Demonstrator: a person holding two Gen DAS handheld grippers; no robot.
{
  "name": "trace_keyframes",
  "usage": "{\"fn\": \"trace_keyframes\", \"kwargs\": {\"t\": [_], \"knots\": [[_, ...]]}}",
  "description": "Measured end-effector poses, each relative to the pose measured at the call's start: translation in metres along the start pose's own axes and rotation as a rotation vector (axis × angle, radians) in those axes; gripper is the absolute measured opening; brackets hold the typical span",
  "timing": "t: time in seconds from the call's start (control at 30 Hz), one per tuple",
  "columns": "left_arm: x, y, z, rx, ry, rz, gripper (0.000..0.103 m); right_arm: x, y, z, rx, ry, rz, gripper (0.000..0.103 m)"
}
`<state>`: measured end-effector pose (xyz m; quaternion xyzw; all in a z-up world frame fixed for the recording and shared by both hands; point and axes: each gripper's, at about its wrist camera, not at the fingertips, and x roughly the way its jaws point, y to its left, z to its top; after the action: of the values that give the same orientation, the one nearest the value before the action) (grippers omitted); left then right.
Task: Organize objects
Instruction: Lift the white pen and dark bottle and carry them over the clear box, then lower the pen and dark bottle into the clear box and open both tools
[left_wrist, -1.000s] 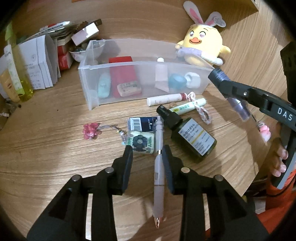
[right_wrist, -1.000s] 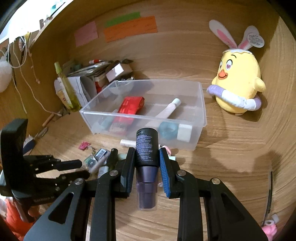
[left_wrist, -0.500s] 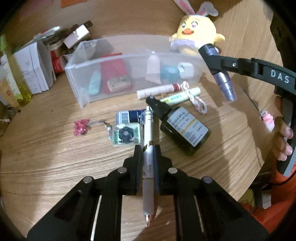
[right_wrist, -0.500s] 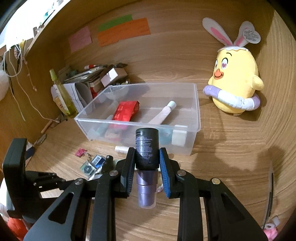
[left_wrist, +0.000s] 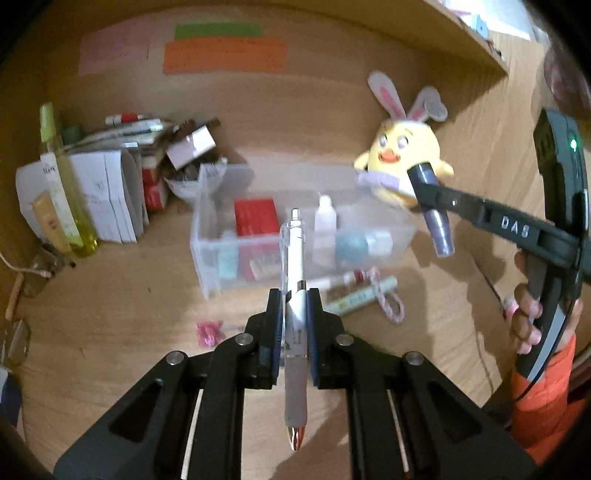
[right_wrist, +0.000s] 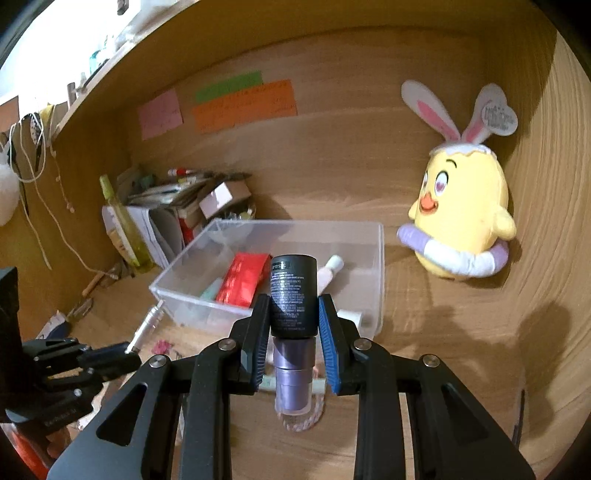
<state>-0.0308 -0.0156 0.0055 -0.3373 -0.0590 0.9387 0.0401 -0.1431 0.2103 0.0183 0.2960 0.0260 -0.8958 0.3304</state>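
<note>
White pen (left_wrist: 295, 258), copper tip. Bottle (right_wrist: 293, 299): black cap, purple body. Yellow chick plush (right_wrist: 461, 214), pink-white ears. Red packet (right_wrist: 243, 278) inside clear bin (right_wrist: 376, 258).

I see a box (right_wrist: 376, 258) in the middle of the counter (right_wrist: 443, 350). In it lie a flat packet (right_wrist: 242, 282) on the left and a small tube (right_wrist: 328, 271) to its right. A toy chick (right_wrist: 461, 221) sits to the right of the box, against the back wall. A pile of papers and boxes (right_wrist: 177, 206) sits behind the box on the left, with a tall bottle (right_wrist: 122, 221) at the pile's left side. In front of the box lie two thin tubes (left_wrist: 354, 291) and a loop of cord (left_wrist: 388, 302), I think touching. Notes (right_wrist: 243, 101) hang on the wall above.
</note>
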Motion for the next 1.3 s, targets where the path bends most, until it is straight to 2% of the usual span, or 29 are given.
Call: {"fn": "trace_keyframes", "kwargs": {"t": [0.33, 0.73, 0.97, 1.3], "knots": [[-0.004, 0.021, 0.039, -0.042, -0.079, 0.012, 0.012, 0.007, 0.000, 0.025, -0.024, -0.036, -0.021, 0.024], [0.009, 0.036, 0.074, -0.054, -0.109, 0.051, 0.012, 0.024, 0.001, 0.042, -0.050, -0.045, -0.036, 0.023], [0.033, 0.038, 0.085, -0.059, -0.089, 0.052, 0.012, 0.046, -0.002, 0.038, -0.051, 0.004, -0.050, 0.023], [0.081, 0.042, 0.091, -0.067, 0.017, 0.036, 0.012, 0.083, -0.010, 0.030, -0.050, 0.084, -0.083, 0.024]]}}
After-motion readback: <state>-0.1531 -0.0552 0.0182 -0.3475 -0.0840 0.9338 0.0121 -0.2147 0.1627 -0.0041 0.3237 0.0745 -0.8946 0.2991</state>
